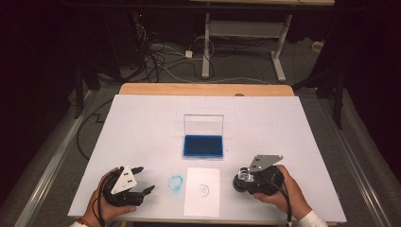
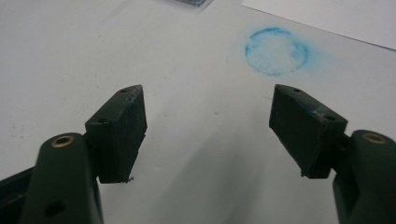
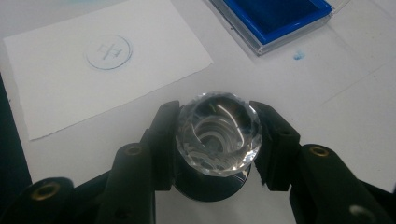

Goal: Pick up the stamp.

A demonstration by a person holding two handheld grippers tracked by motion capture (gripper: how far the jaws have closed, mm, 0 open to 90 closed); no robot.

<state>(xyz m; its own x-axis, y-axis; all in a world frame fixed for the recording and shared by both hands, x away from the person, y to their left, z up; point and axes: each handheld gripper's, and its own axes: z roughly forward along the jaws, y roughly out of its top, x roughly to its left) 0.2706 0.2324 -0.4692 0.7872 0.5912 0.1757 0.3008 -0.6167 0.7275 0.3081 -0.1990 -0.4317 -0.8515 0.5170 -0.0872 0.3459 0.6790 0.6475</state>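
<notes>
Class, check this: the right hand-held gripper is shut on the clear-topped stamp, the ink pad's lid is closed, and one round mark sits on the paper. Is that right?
One thing is wrong: the ink pad is open, its clear lid standing upright, as the high view shows. The right hand-held gripper does grip the stamp, and the paper bears one round mark.

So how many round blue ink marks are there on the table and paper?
2: a smudged blue ring on the white table, left of the paper, and a faint stamped circle on the paper sheet. A tiny ink speck lies by the ink pad.
</notes>
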